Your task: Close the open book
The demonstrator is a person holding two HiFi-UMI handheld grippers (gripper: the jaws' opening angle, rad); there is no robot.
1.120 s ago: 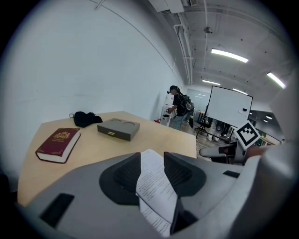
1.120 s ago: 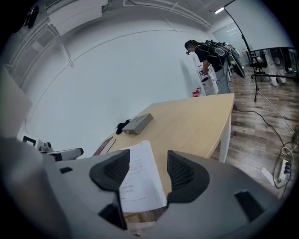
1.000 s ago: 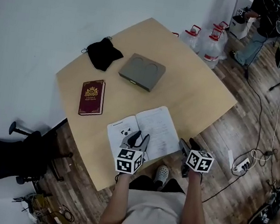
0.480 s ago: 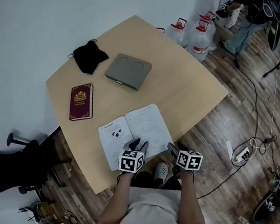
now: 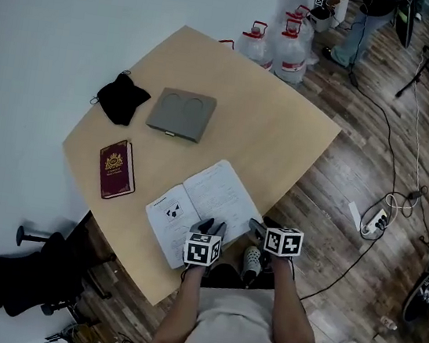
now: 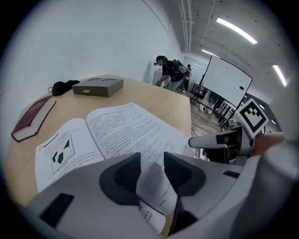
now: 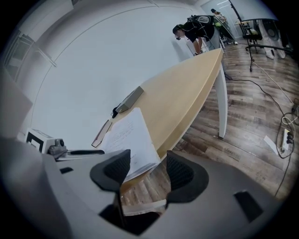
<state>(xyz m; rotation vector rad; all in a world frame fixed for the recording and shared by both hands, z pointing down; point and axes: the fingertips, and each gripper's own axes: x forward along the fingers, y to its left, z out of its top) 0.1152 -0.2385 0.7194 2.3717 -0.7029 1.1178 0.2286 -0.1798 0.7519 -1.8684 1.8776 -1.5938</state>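
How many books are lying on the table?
2. The open book lies at the near edge of the table; the closed dark red book lies to its left. None seems hidden.

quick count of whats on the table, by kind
books: 2, an open book and a closed red book
grey box: 1
black pouch: 1
total: 4

open book at table near edge | closed book left | case, perhaps pouch, behind
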